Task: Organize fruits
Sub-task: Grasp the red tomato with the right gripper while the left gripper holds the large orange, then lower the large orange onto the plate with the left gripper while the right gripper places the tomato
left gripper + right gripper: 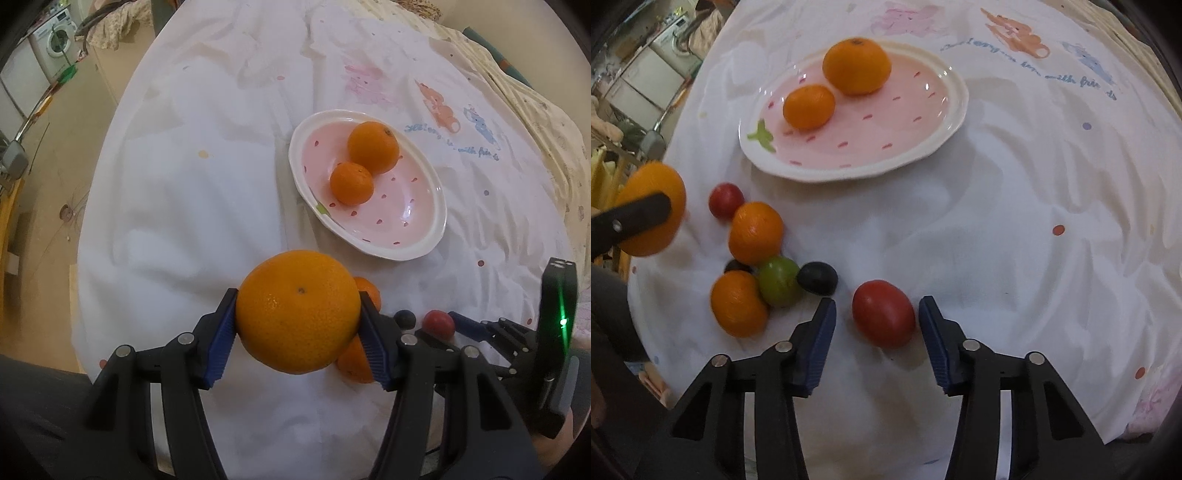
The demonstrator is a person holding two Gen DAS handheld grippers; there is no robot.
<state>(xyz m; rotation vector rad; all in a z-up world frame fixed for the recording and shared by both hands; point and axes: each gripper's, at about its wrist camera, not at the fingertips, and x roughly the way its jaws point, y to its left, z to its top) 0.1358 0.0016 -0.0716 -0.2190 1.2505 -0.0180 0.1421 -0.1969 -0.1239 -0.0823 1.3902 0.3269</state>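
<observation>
Left wrist view: left claw (298, 328) clamped on a large orange (298, 312), blue pads pressed against both its sides, fruit lifted clear of the white cloth (177, 206). Beyond it, on the cloth-covered worktop, a pink strawberry-patterned plate (424, 243) carrying two oranges: a bigger one (373, 147) at the far side and a smaller one (351, 183) touching it. Behind the held orange, partly hidden, two more oranges on the cloth, one showing at the right (368, 291) and one lower down (352, 363). To the right, a dark berry (405, 318) and a small red fruit (439, 323), with the other gripper's black frame beside them.

Right wrist view: right claw (877, 314) partly open, straddling a red tomato (883, 318); right pad just about touching it, left pad clearly apart, so no grip. To the left, a cluster on the cloth: two oranges (755, 232) (738, 303), a green fruit (779, 281) between them, a dark berry (817, 277) beside it, a small red tomato (726, 200) above. At the far left edge, the held orange (652, 184) behind a black finger (631, 218). Plate (857, 170) beyond, with its two oranges (857, 66) (809, 106).
</observation>
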